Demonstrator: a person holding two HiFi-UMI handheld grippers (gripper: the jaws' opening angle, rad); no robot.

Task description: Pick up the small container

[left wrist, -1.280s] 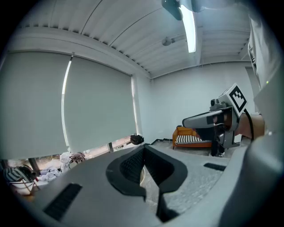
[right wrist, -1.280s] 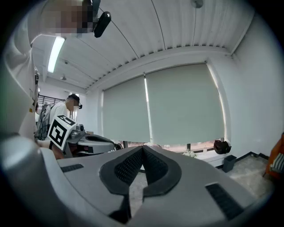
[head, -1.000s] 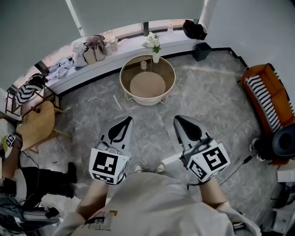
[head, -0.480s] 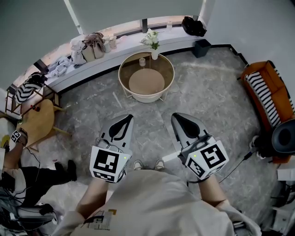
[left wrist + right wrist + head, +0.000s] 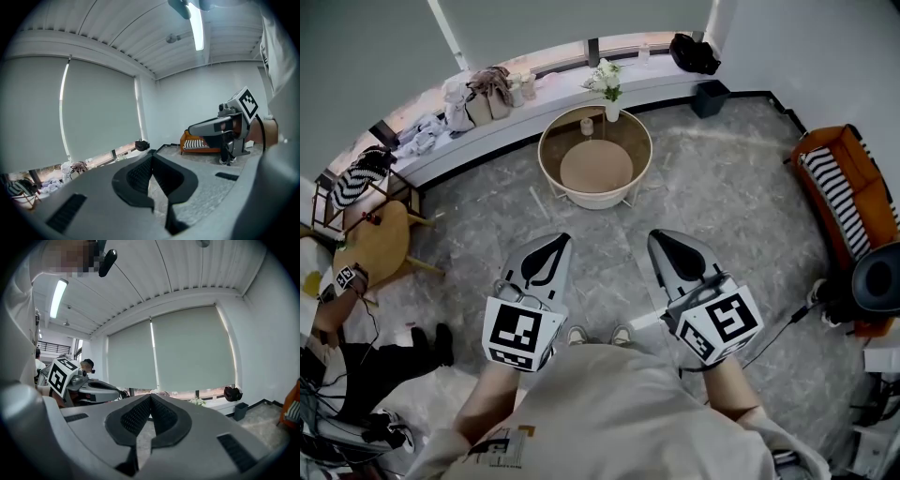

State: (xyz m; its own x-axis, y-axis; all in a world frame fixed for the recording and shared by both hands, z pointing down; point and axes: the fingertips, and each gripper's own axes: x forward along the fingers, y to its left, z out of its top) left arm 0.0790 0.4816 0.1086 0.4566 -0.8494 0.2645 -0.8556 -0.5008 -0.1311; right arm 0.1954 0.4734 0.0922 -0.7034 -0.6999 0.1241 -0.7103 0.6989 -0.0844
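Left tongs (image 5: 558,242) were pressed together on nothing above the grey floor, well short of the round tabletop (image 5: 542,155). There the small container (image 5: 587,126) stood near the far rim, just beside a flower vase (image 5: 612,112). Right tongs (image 5: 660,236) were likewise closed tip to tip and empty. The pale container looked light and rigid, probably best pinched across its sides at mid-height — gently, since its material could not be told.
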